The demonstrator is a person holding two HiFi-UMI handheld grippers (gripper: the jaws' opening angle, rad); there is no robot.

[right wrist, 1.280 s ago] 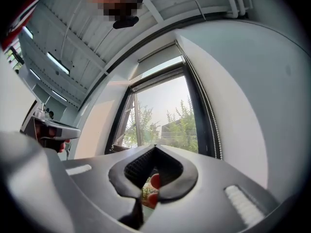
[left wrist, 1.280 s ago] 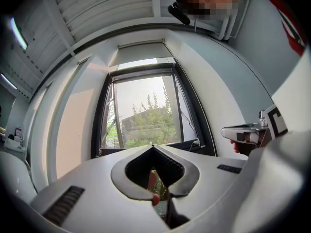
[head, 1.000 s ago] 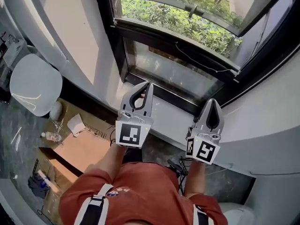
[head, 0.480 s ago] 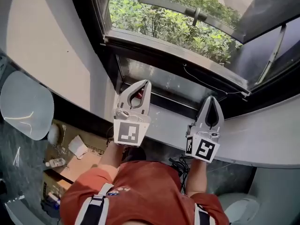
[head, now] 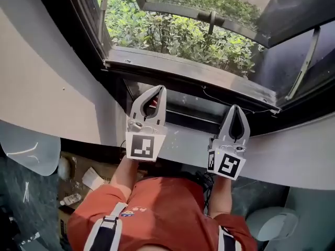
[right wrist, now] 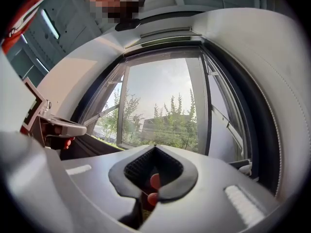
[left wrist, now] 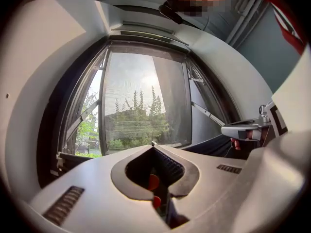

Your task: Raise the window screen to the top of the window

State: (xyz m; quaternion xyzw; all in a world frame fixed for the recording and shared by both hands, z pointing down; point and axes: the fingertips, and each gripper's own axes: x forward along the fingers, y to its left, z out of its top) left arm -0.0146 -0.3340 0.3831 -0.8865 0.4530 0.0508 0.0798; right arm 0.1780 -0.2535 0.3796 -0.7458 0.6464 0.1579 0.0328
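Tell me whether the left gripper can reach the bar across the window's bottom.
Probably yes: the left gripper, jaws shut and empty, points at the bar with only open air between; the right gripper sits clear to its side.

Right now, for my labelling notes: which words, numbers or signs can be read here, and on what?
No readable text anywhere.
Left marker cube: black-and-white square pattern, no letters.
Right marker cube: the same kind of pattern, no letters.
Shirt emblem: too small to read.
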